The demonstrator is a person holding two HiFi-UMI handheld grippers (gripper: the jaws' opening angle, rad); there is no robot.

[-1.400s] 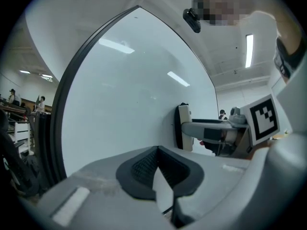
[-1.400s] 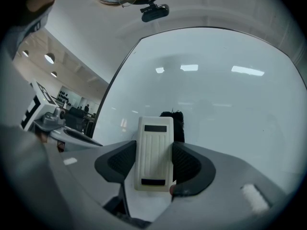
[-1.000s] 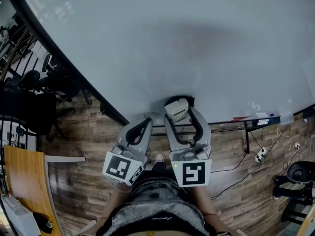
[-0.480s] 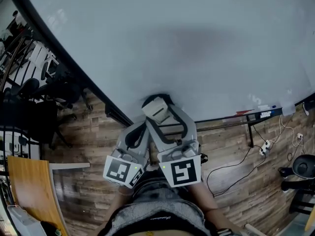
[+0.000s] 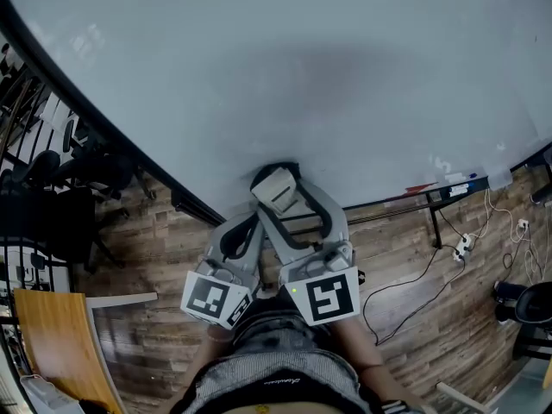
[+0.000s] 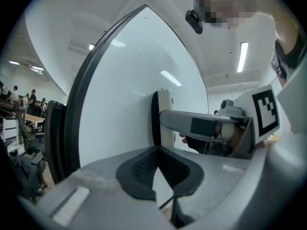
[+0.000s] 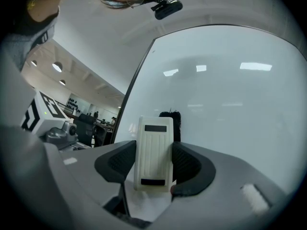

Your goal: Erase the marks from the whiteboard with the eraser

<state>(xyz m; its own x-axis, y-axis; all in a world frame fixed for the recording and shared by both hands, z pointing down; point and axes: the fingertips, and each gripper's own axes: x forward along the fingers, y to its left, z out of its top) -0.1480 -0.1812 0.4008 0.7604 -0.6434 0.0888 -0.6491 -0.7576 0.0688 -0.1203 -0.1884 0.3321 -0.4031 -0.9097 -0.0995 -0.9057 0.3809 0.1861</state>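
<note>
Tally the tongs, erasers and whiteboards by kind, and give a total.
Tongs: 2 (left tongs, right tongs)
Eraser: 1
Whiteboard: 1
Total: 4

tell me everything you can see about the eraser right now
The eraser is a cream plastic block with a ribbed back, two dark rectangular insets and a black felt pad on its far face. It stands upright, clamped at its lower sides between the right gripper's jaws. Its felt side appears pressed against the whiteboard, near the board's lower edge.
</note>
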